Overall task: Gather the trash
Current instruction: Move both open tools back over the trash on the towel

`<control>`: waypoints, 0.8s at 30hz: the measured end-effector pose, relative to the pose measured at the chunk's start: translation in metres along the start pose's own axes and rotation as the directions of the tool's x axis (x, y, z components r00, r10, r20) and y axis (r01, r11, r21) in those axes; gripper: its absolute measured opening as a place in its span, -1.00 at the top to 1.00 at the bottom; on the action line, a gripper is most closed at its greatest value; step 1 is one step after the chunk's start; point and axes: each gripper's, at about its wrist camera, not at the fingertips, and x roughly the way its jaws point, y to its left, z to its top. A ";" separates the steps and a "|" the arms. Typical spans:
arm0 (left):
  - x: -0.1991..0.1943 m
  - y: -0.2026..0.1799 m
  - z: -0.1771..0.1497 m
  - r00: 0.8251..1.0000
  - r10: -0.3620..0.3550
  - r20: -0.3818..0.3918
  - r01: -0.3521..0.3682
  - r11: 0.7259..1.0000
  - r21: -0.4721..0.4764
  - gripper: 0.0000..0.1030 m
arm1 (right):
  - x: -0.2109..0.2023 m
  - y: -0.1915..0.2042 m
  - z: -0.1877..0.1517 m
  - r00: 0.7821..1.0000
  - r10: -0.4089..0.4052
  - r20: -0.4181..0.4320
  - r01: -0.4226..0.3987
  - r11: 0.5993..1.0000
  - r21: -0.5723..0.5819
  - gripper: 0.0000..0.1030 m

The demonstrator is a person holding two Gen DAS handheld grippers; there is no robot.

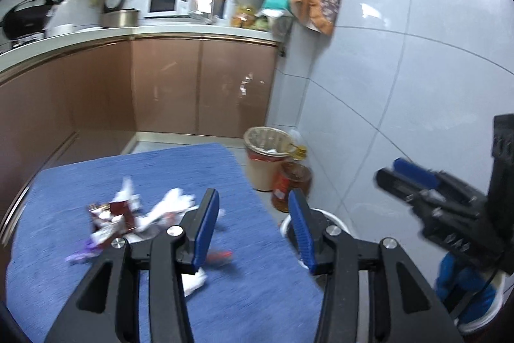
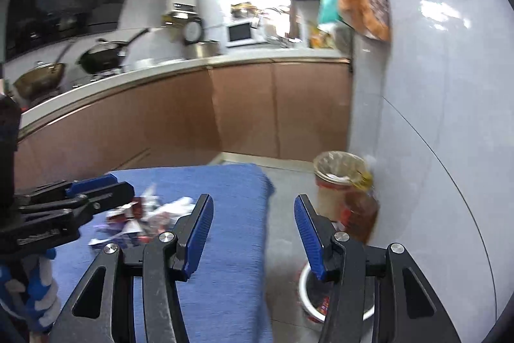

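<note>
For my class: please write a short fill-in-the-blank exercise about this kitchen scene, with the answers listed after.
1. The pile of wrappers and paper scraps lies on a ____ cloth.
2. Nothing sits between the fingers of the left gripper; its jaws are ____.
3. The white bucket stands on the ____ beside the table.
4. The microwave on the counter is ____ in colour.

Missing words: blue; open; floor; white

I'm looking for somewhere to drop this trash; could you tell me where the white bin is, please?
The white bin stands on the floor just right of the blue-covered table, in front of the oil bottle, low in both wrist views.
</note>
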 end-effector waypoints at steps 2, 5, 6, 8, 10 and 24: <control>-0.015 0.017 -0.005 1.000 0.024 0.004 -0.024 1.000 -0.015 0.16 | -0.008 0.016 0.004 1.000 0.028 0.007 -0.028 0.999 -0.024 0.03; -0.032 0.046 -0.013 0.998 0.065 0.003 -0.065 0.997 -0.045 0.16 | -0.018 0.034 0.008 0.997 0.073 0.015 -0.072 0.996 -0.052 0.03; -0.037 0.056 -0.016 0.997 0.081 0.001 -0.081 0.995 -0.054 0.16 | -0.020 0.040 0.009 0.996 0.090 0.016 -0.089 0.994 -0.061 0.03; -0.045 0.073 -0.019 0.994 0.111 -0.003 -0.111 0.991 -0.072 0.16 | -0.023 0.049 0.009 0.992 0.123 0.012 -0.122 0.990 -0.073 0.03; -0.050 0.089 -0.024 0.990 0.137 -0.010 -0.138 0.986 -0.090 0.16 | -0.023 0.057 0.009 0.989 0.147 0.005 -0.146 0.986 -0.085 0.03; 0.018 0.190 -0.037 0.959 0.205 -0.195 -0.244 0.948 -0.203 0.16 | 0.075 0.090 -0.027 0.926 0.312 -0.213 -0.342 0.932 -0.124 0.03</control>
